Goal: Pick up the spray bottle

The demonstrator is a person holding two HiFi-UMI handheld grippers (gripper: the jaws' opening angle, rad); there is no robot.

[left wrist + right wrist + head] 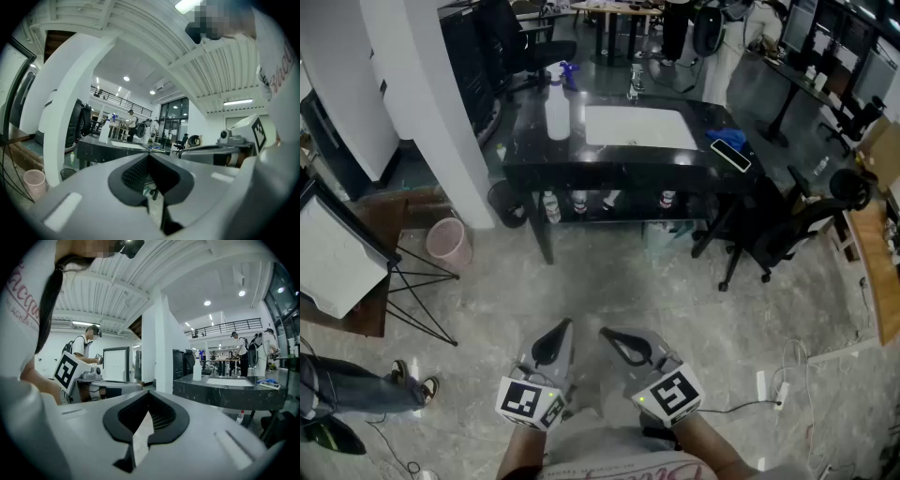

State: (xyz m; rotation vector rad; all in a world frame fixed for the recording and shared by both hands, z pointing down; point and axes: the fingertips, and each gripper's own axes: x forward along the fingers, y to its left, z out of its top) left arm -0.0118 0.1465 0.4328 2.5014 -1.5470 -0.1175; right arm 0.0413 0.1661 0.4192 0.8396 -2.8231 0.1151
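Note:
A white spray bottle [557, 105] with a blue trigger head stands upright on the left part of a black table [619, 159], far ahead of me. It also shows small in the right gripper view as the spray bottle [197, 370]. My left gripper [561, 334] and right gripper [617, 339] hang side by side low in the head view, over the floor, well short of the table. Both have their jaws shut with nothing between them. The left gripper [149, 157] and right gripper [149, 394] point roughly level toward the table.
A white sheet [637, 127] and a blue object [729, 141] lie on the table, small bottles [551, 207] on its lower shelf. A pink bin [448, 241] and a white pillar [431, 94] stand left. An office chair [778, 234] stands right. An easel board [333, 258] is at left.

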